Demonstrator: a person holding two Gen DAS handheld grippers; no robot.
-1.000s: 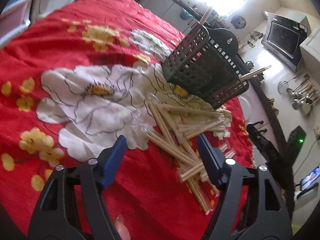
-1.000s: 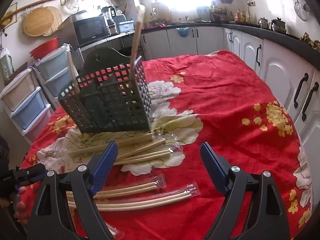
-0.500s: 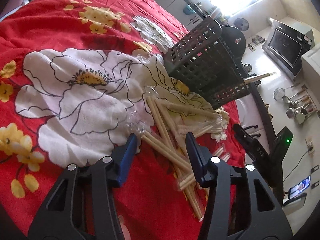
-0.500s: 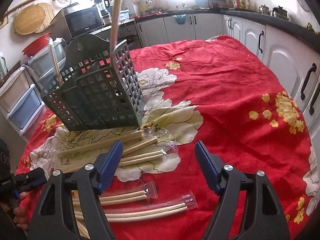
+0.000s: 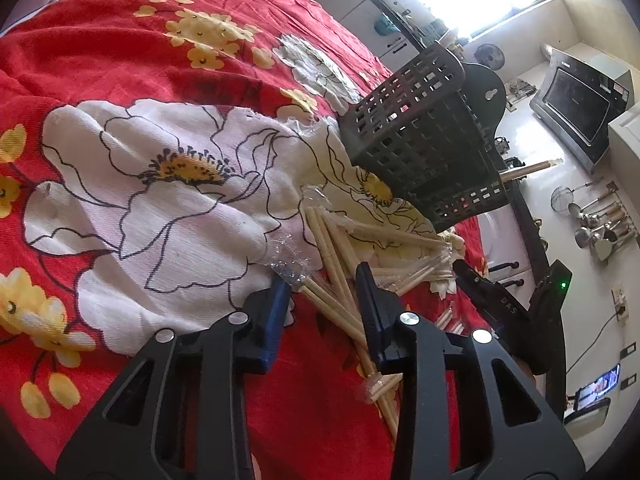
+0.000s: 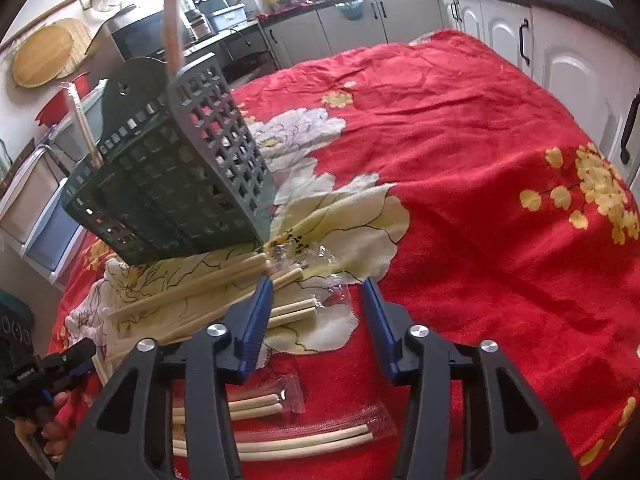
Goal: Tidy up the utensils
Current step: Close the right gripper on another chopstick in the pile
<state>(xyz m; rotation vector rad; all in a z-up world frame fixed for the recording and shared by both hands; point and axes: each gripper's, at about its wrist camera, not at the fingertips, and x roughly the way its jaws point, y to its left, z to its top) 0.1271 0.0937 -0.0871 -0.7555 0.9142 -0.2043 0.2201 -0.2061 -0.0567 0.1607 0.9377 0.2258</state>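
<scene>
wrapped pairs of chopsticks (image 5: 344,256) lie scattered on the red flowered cloth (image 6: 460,152) that covers the counter, most of them in a loose heap just in front of a dark lattice utensil basket (image 6: 172,176). the basket stands tilted on the cloth, with two wrapped pairs (image 6: 173,20) sticking up out of it.

the left gripper (image 5: 322,284) hangs low over the near end of the heap; its jaws have just been closing, and a few wrapped sticks pass between the blue pads, but a gap shows on both sides and nothing is pinched. the right gripper (image 6: 318,300) hovers over the other side of the heap, its jaws also just narrowed, straddling the clear wrapper end of one pair (image 6: 292,312) without pressing on it. two more pairs (image 6: 304,440) lie under its frame. behind are white cabinets (image 6: 560,64) and a microwave (image 5: 576,108).
</scene>
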